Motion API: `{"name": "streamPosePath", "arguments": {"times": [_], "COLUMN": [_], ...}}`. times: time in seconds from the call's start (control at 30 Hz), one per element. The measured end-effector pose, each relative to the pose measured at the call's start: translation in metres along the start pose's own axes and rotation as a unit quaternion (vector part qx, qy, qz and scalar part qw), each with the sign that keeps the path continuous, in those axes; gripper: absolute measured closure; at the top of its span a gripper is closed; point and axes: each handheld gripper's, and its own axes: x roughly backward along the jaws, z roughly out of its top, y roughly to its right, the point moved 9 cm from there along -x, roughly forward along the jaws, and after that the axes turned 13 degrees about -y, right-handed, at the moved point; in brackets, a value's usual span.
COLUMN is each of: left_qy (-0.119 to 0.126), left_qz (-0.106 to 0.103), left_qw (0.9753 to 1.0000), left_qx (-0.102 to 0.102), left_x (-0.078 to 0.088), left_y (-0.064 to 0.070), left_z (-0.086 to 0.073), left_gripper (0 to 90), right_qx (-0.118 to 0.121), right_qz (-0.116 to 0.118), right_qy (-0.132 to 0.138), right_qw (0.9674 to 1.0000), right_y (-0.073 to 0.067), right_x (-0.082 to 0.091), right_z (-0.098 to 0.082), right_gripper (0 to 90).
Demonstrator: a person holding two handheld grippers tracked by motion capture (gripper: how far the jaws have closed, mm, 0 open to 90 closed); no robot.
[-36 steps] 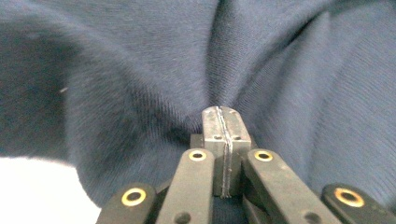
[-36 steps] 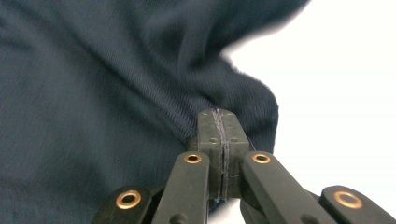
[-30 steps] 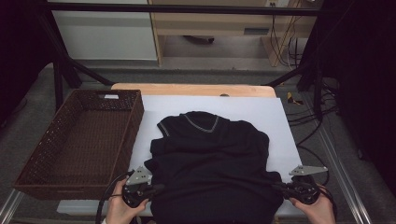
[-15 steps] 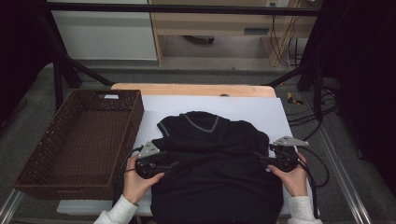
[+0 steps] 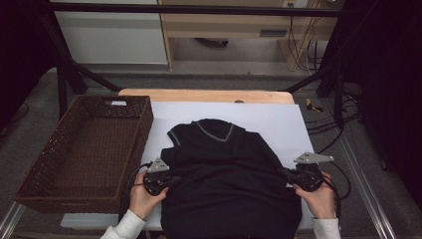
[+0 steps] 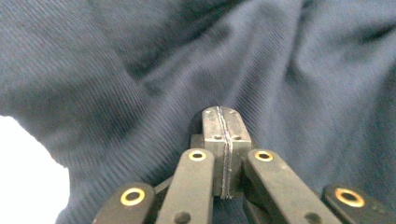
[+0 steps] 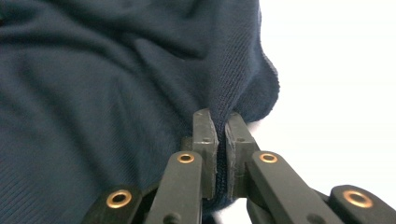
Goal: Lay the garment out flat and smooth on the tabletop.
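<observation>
A dark navy V-neck sweater (image 5: 224, 169) lies flat on the white table top (image 5: 268, 119), with its collar pointing away from me. My left gripper (image 5: 171, 179) is at the sweater's left side. Its jaws have just been closing, and in the left gripper view the left gripper (image 6: 225, 116) has its pads flush together over the knit (image 6: 289, 70), with no cloth seen between them. My right gripper (image 5: 286, 173) is at the sweater's right edge. Its jaws have also just been closing, and in the right gripper view the right gripper (image 7: 220, 119) pinches a fold of the sweater's edge (image 7: 243, 70).
A brown wicker basket (image 5: 144, 119) stands on the left, its rim close to the sweater's left shoulder. A wooden strip (image 5: 199, 94) runs along the table's far edge. Cables (image 5: 323, 124) lie to the right of the table.
Both hands have moved from the sweater's hem at the front edge to its left and right sides. The jaws opened on the way and have now closed.
</observation>
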Motion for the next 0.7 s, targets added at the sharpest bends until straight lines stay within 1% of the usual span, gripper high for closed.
{"name": "streamPosePath", "arguments": {"times": [0.03,0.07,0.13,0.17,0.2,0.23,0.27,0.3,0.33,0.37,0.4,0.43,0.47,0.5,0.53,0.57,0.63,0.7], "left_qy": [0.002,0.002,0.017,0.037,0.046,0.053,0.053,0.063,0.063,0.077,0.077,0.082,0.082,0.087,0.087,0.088,0.078,0.061], "left_qz": [-0.002,-0.002,0.001,0.000,0.000,0.003,0.003,0.015,0.015,0.020,0.020,0.041,0.041,0.058,0.058,0.065,0.076,0.077], "left_qw": [1.0000,1.0000,0.9999,0.9993,0.9989,0.9986,0.9986,0.9979,0.9979,0.9967,0.9967,0.9955,0.9955,0.9943,0.9943,0.9936,0.9933,0.9931], "left_qx": [-0.001,-0.001,0.000,0.000,-0.001,-0.001,-0.001,0.002,0.002,0.014,0.014,0.023,0.023,0.023,0.023,0.029,0.039,0.064], "left_x": [0.003,0.003,0.010,0.014,0.014,0.015,0.015,0.015,0.015,0.016,0.016,0.016,0.016,0.016,0.016,0.013,0.006,-0.004], "left_y": [0.001,0.001,0.002,0.003,0.003,0.002,0.002,-0.003,-0.003,-0.009,-0.009,-0.018,-0.018,-0.027,-0.027,-0.035,-0.047,-0.057], "left_z": [-0.001,-0.001,0.002,0.010,0.015,0.020,0.020,0.030,0.030,0.043,0.043,0.054,0.054,0.065,0.065,0.073,0.078,0.077], "left_gripper": [90.0,90.0,90.0,89.8,86.6,81.4,76.0,71.5,67.7,62.9,56.0,49.8,46.0,42.9,39.9,38.3,36.4,35.4], "right_qx": [0.003,0.003,0.003,0.007,0.014,0.014,0.014,0.017,0.017,0.022,0.022,0.016,0.006,-0.003,-0.003,-0.010,-0.015,-0.024], "right_qz": [0.010,0.010,0.029,0.039,0.039,0.037,0.033,0.026,0.026,0.006,0.006,-0.008,-0.019,-0.027,-0.027,-0.037,-0.041,-0.041], "right_qy": [-0.007,-0.007,-0.038,-0.063,-0.066,-0.060,-0.048,-0.035,-0.035,0.000,0.000,0.034,0.044,0.048,0.048,0.049,0.046,0.044], "right_qw": [0.9999,0.9999,0.9989,0.9972,0.9970,0.9974,0.9982,0.9989,0.9989,0.9997,0.9997,0.9993,0.9988,0.9985,0.9985,0.9981,0.9980,0.9979], "right_y": [-0.004,-0.004,-0.010,-0.016,-0.017,-0.018,-0.018,-0.017,-0.017,-0.012,-0.012,-0.006,-0.001,0.003,0.003,0.011,0.018,0.023], "right_x": [0.003,0.003,0.000,-0.012,-0.018,-0.021,-0.022,-0.021,-0.021,-0.017,-0.017,-0.014,-0.015,-0.017,-0.017,-0.026,-0.038,-0.051], "right_z": [-0.006,-0.006,-0.021,-0.031,-0.032,-0.030,-0.025,-0.018,-0.018,0.000,0.000,0.020,0.029,0.037,0.037,0.051,0.063,0.071], "right_gripper": [86.0,86.0,85.8,84.4,82.4,77.7,71.6,64.6,64.6,52.2,52.2,43.3,37.0,32.9,32.9,31.0,30.6,31.1]}}
